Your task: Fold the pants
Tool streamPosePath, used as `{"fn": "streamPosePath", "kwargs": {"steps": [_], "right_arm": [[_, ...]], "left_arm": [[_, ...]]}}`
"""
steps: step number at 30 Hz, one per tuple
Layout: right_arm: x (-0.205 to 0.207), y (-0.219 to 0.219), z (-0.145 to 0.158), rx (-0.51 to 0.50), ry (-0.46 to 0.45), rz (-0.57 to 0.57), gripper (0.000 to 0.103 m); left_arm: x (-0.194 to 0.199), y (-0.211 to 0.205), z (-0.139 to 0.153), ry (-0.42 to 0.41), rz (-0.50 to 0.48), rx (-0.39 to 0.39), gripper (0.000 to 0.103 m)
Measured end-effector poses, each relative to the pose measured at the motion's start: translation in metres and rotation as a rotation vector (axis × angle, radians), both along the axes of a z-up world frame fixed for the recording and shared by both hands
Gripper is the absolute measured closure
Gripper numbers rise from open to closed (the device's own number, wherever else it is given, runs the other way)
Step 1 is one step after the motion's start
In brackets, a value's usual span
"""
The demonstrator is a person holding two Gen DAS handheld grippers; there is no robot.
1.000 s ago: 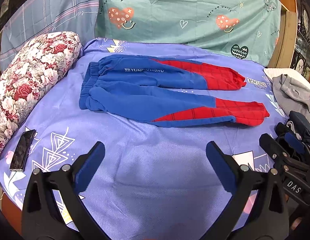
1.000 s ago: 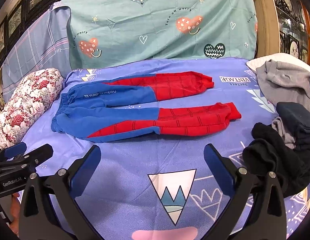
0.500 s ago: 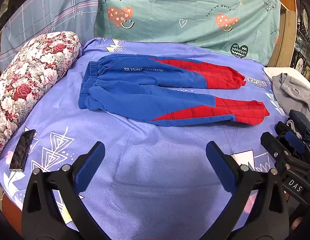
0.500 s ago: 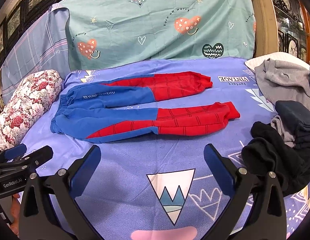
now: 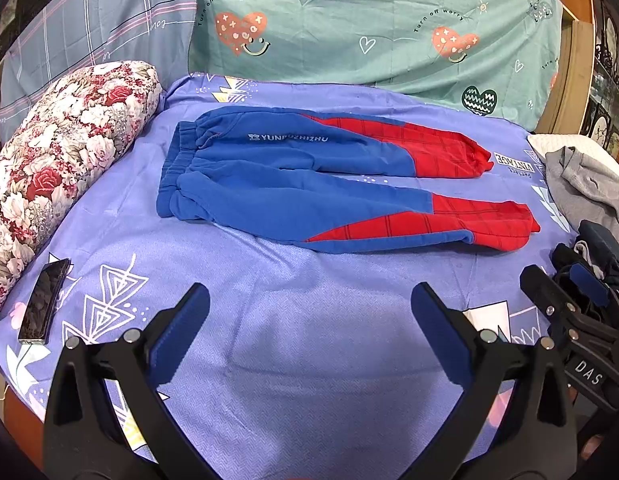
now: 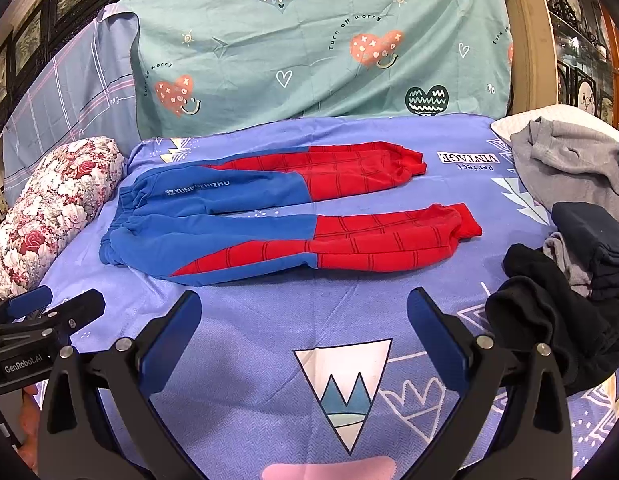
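Two grippers, both w/ jaws spread wide, nothing between them. Left gripper (image 5: 309, 312) and right gripper (image 6: 303, 312) hover over bare sheet at the near edge of the bed (image 5: 309, 360), short of the garment.

Change vs 1 s ago: basically nil. Pants (image 5: 317, 184) sit in the same pose, same creases; both views only creep a touch, no real approach. Read: no fold started, task approx at zero, this is a pre-grasp pause.

Pants status: laid flat mid-bed, legs apart in a narrow V, waistband (image 5: 177, 176) to the left next to the floral bolster (image 5: 57, 160), red cuffs to the right. Near cuff (image 6: 461, 224) is the closest part to the right gripper; far cuff (image 6: 409, 160) further back.

Likely next: leg-on-leg fold. Left takes near waistband corner, right takes near cuff, carry both over onto the far leg. Fleece looks thick, so pinch should hold but the edge may bunch.

Risks: clothes pile (image 6: 557, 304) at right is near the cuffs, could snag. Phone (image 5: 43, 304) lies on the sheet at left, well apart from the pants, no issue.
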State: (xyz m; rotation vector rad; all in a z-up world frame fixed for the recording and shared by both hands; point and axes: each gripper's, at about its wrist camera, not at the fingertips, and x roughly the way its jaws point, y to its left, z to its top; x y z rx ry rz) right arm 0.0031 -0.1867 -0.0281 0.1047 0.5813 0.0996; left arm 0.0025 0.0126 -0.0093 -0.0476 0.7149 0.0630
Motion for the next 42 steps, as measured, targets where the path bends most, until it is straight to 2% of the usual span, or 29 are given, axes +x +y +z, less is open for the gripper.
{"fn": "streamPosePath", "kwargs": {"steps": [6, 7, 34, 37, 41, 42], "right_arm": [[-0.001, 0.000, 0.001, -0.001, -0.003, -0.003, 0.001], [-0.002, -0.001, 0.001, 0.000, -0.005, -0.002, 0.001], [-0.001, 0.001, -0.003, -0.015, 0.002, -0.009, 0.001], [0.002, -0.001, -0.006, -0.016, 0.020, -0.011, 0.001], [0.007, -0.011, -0.012, 0.014, 0.038, -0.024, 0.001], [0.009, -0.012, -0.013, 0.018, 0.042, -0.024, 0.001]], "left_arm": [[0.001, 0.001, 0.001, -0.003, 0.000, -0.003, 0.002], [0.001, 0.001, 0.001, -0.003, 0.007, -0.025, 0.002], [-0.001, 0.004, -0.001, 0.001, 0.005, -0.031, 0.002], [0.008, 0.020, -0.006, 0.049, 0.018, -0.090, 0.002], [0.020, 0.062, -0.013, 0.079, 0.137, -0.088, 0.002], [0.024, 0.075, -0.016, 0.097, 0.156, -0.108, 0.002]]}}
